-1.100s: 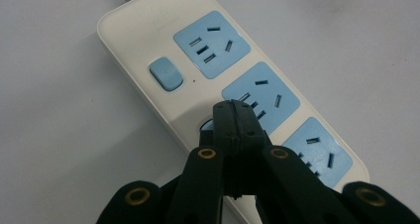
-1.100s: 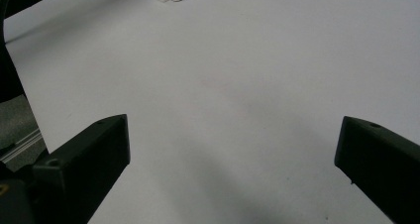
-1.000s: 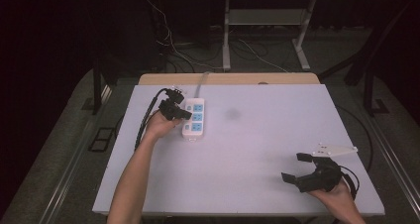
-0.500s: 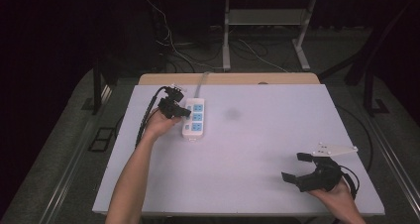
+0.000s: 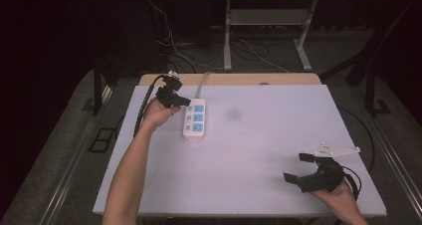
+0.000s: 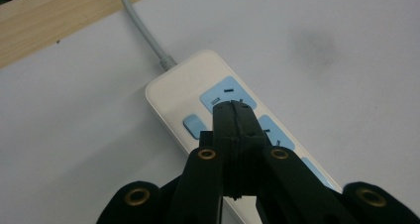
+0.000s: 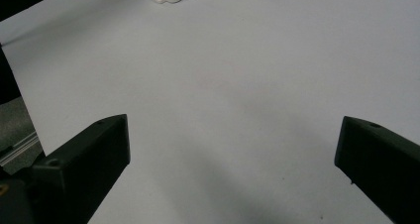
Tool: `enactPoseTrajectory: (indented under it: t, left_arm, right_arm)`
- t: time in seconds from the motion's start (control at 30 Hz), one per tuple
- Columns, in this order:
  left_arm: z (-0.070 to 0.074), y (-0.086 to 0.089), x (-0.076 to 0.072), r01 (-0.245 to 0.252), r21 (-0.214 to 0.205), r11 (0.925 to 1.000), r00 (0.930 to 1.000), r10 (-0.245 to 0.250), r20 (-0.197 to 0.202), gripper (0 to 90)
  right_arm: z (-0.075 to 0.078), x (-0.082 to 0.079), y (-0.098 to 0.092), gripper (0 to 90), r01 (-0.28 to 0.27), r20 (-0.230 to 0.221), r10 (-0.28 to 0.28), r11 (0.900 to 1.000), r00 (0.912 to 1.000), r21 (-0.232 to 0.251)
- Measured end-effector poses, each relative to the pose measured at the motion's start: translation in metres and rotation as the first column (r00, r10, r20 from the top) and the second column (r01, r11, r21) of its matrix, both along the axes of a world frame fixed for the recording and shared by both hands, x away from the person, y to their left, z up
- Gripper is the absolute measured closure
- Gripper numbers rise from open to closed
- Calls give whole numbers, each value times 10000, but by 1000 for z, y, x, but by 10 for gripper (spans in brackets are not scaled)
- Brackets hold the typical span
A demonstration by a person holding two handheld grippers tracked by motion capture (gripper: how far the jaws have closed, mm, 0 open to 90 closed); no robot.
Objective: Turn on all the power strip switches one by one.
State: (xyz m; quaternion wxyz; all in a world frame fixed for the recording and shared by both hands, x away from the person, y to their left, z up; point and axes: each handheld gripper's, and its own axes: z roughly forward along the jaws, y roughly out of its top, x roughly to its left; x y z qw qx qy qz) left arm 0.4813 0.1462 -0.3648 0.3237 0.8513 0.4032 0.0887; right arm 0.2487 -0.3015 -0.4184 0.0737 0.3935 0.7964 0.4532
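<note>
Beyond what I am working on, the white desk [image 5: 259, 155] lies bare across most of its top, with one faint dark smudge [image 5: 233, 114] near the middle of its far half. A strip of pale wood [image 5: 278, 79] runs along the desk's far edge. Past that edge, on the dark floor, loose cables [image 5: 174, 46] lie tangled, and the grey metal legs of another table [image 5: 304, 51] stand behind them. Off the desk's left edge a metal rail [image 5: 69, 185] runs along the grey carpet, with a small black frame [image 5: 101, 139] lying just beside it.
</note>
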Motion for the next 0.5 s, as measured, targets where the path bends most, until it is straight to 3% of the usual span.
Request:
enactPoseTrajectory:
  t: [0.17, 0.5]
  left_arm:
    - [0, 1, 4, -44, -76, 10000, 9999, 45, 90, 897]
    - [-14, -3, 15, -332, -162, 9993, 9994, 334, 134, 897]
  right_arm:
    - [0, 0, 0, 6, -1, -23, 1, 10000, 10000, -9]
    - [0, 1, 0, 6, 9, -23, -9, 10000, 10000, 5]
